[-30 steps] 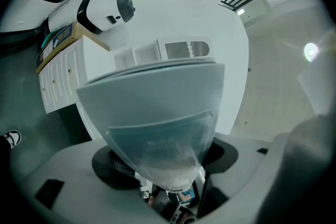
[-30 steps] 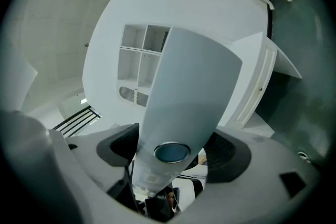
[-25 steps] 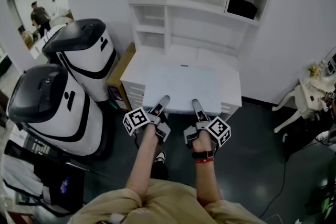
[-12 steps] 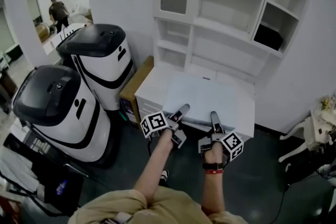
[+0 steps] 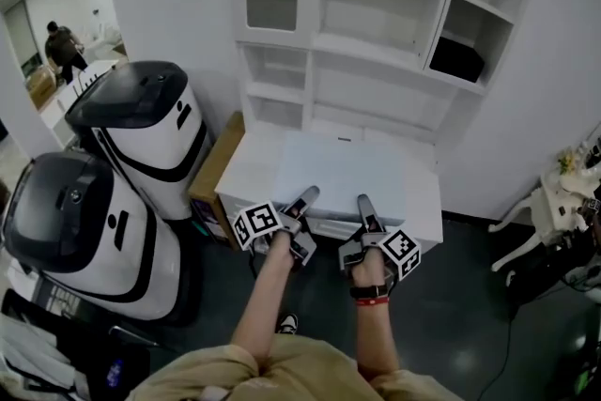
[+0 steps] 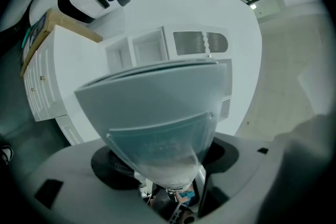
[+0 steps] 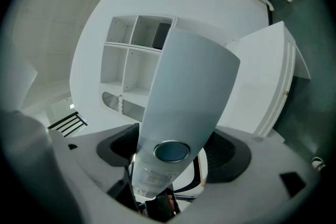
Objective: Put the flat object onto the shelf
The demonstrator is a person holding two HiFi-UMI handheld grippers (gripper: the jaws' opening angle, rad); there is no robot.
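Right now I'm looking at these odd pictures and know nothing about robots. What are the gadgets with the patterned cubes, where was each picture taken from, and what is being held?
There is no robot here. A person holds a left gripper and a right gripper, which work like two-jawed tongs. The patterned cubes are part of them. The wide picture comes from a camera on the person's head, looking down. The other two come from cameras riding on each gripper, looking along its jaws. Both grippers are clamped on the near edge of a flat panel, held level over a low white cabinet in front of a white shelf unit. Two white-and-black machines stand at the left.
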